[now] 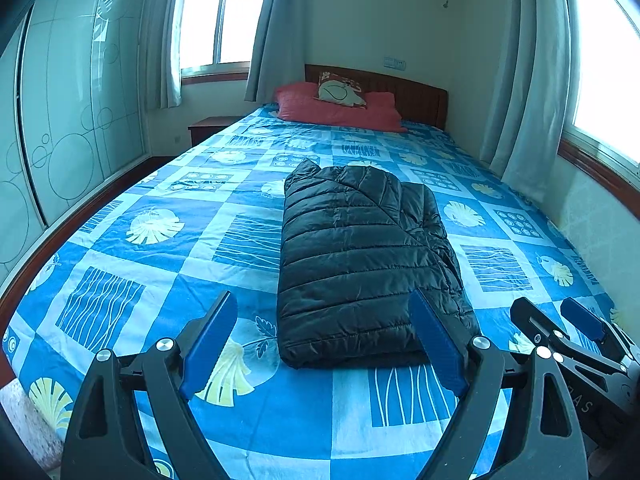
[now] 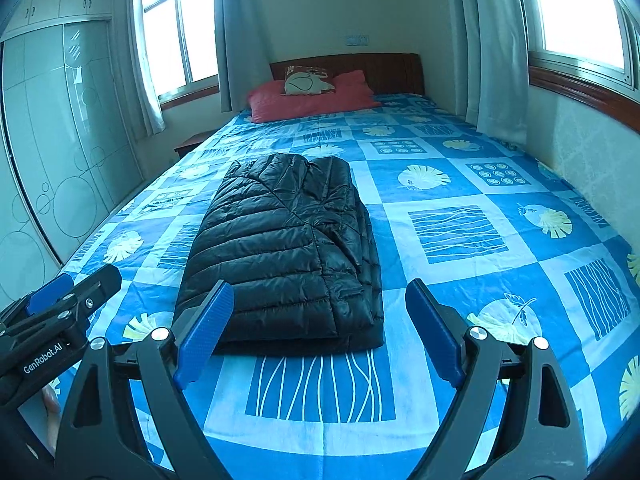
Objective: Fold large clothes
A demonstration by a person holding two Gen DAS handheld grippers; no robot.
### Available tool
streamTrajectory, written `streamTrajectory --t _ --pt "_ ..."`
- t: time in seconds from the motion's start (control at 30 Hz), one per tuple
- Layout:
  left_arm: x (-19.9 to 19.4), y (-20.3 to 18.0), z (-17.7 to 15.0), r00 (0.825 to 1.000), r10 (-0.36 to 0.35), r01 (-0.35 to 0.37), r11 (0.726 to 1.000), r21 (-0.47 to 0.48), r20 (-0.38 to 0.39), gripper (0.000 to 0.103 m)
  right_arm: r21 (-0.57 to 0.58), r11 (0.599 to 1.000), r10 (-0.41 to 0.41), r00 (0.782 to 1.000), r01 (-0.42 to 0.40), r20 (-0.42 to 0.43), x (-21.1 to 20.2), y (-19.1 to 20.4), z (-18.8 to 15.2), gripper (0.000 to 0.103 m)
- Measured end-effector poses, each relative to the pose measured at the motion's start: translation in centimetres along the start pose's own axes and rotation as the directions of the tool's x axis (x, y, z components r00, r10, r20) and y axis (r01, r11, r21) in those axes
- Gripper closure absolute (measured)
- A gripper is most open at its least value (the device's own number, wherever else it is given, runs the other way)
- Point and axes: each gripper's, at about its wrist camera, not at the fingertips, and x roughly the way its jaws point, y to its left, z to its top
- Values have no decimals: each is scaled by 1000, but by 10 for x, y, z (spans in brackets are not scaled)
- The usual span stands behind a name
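A black quilted puffer jacket point(image 1: 360, 256) lies folded into a long rectangle on the blue patterned bedspread point(image 1: 160, 264); the right wrist view has the jacket point(image 2: 288, 248) left of centre. My left gripper point(image 1: 324, 320) hovers open above the bed's near end, just short of the jacket's near edge, its blue pads empty. My right gripper point(image 2: 320, 312) is likewise open and holds nothing, its left pad level with the jacket's near corner. Each gripper shows in the other's view: the right one point(image 1: 560, 328) at the right, the left one point(image 2: 72, 292) at the left.
Red pillows point(image 1: 336, 110) and a small printed cushion point(image 1: 340, 94) lie by the wooden headboard point(image 1: 416, 92). A mirrored wardrobe point(image 1: 72, 120) lines the left side, a nightstand point(image 1: 212, 126) stands by it, and curtained windows and a wall close off the right.
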Motion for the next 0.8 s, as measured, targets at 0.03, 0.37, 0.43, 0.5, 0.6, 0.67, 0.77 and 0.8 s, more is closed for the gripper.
streamTrajectory --t 0.03,0.37,0.43,0.5,0.6,0.67,0.77,0.8 --pt "0 0 0 1000 0 0 1000 1 1 17 1 1000 0 1000 0 1 0 0 0 15" --pt "1 -1 0 1000 -1 1 1000 2 -1 17 0 1000 -1 1000 1 0 0 1 0 15" --pt "1 -1 0 1000 -1 1 1000 2 -1 17 1 1000 -1 1000 1 0 0 1 0 15" --pt "1 -1 0 1000 1 -1 1000 1 -2 17 -1 1000 0 1000 0 1 0 2 1 15" --pt "2 0 0 1000 -2 2 1000 -1 -2 17 -1 1000 1 1000 -1 1 0 3 1 15" --pt "2 0 0 1000 -1 1 1000 -5 -3 17 -1 1000 0 1000 0 1 1 4 0 15" --pt "3 -1 0 1000 -2 2 1000 -12 -4 17 -2 1000 1 1000 -1 1 1 5 0 15" --pt "3 -1 0 1000 -3 3 1000 -13 -2 17 -2 1000 0 1000 0 1 0 5 0 15"
